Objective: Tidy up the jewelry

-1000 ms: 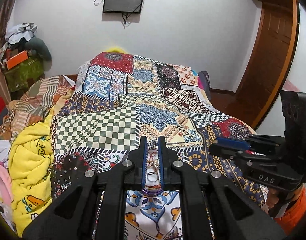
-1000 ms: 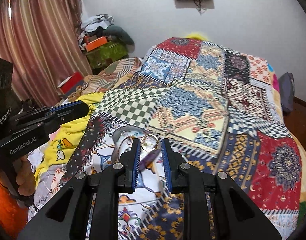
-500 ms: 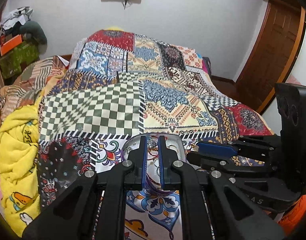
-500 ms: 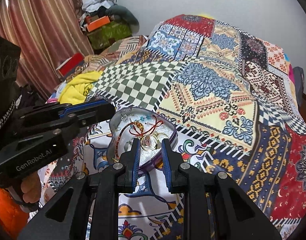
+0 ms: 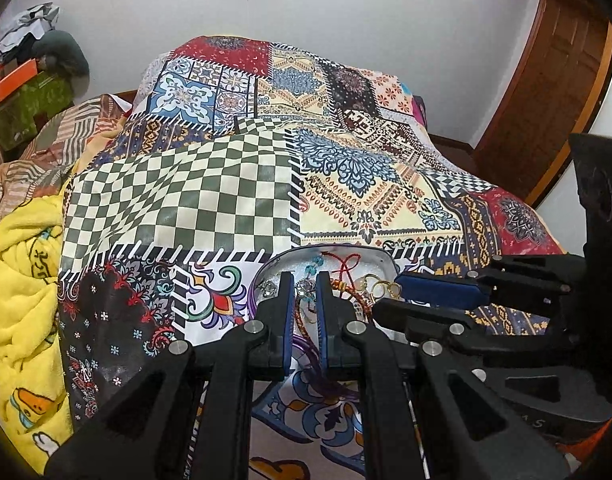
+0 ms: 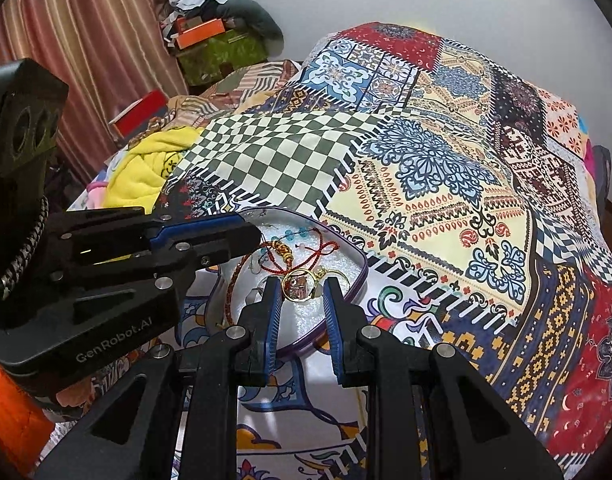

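Blue-padded tongs, both pairs, are down over the jewelry tray point(image 6: 356, 258) on the bed. Nearest the right camera, the right tongs point(image 6: 301, 288) stand with a narrow gap, and the gold ring point(image 6: 299, 282) sits right between the tips at the tray's near edge; whether the pads actually pinch it, I cannot tell. Just left of the ring inside the tray, a braided bangle point(image 6: 235, 280) curves along the near-left wall, and beyond it a red cord bracelet point(image 6: 306, 254) lies tangled on the white lining. The left tongs point(image 5: 305, 286) come in from the tray's left side, jaws narrow too, tips hovering over a small sparkly piece point(image 5: 303, 286), with nothing clearly gripped. From that side the red cord and gold rings point(image 5: 382, 288) show at the tray's far half.

Progress call: the pieces visible are gathered in the tray, yet they lie knotted together, so the untangling and sorting looks mostly undone. Past the tray, the patchwork bedspread point(image 6: 446, 184) carries no stray jewelry that I can make out.
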Demonstrator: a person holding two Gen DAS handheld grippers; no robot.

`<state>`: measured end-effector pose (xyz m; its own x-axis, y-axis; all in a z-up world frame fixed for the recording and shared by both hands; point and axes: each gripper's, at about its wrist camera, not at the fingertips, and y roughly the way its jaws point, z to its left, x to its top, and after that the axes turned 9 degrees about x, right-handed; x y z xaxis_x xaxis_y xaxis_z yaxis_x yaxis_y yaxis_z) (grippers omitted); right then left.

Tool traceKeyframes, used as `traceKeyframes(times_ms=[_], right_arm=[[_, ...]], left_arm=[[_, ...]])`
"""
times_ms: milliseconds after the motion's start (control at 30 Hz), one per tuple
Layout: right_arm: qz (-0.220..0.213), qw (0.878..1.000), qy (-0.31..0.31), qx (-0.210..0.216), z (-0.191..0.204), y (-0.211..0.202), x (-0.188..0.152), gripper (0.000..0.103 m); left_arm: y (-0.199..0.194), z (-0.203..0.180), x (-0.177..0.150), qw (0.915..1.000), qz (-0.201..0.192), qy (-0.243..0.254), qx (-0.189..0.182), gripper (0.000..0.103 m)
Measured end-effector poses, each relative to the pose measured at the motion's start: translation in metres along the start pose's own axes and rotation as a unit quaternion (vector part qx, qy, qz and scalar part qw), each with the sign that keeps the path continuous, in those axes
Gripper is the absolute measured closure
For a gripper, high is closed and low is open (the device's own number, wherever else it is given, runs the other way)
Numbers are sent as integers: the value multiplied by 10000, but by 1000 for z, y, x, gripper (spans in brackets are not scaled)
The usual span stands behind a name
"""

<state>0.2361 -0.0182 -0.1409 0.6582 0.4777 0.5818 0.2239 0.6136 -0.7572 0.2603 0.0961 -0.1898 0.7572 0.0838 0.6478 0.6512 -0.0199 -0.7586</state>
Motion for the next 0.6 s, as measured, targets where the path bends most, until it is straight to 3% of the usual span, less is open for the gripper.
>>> traceKeyframes(times_ms=[200,300,367,600], right_arm=[[127,9998,-148,-77,8,2,-1,83],[131,9998,-155,-81,12,-2,-1,78],[58,9998,-153,-111,14,-9,-1,75],[-359,9991,-89,-185,24,-47,4,75]], left_arm=[[-3,2,1,10000,18,-10,-26,94],[-8,2,2,10000,44,-17,-1,91],[-13,3,3,10000,13,-51,11,84],[-55,5,9,9992,-336,-158,132,84]])
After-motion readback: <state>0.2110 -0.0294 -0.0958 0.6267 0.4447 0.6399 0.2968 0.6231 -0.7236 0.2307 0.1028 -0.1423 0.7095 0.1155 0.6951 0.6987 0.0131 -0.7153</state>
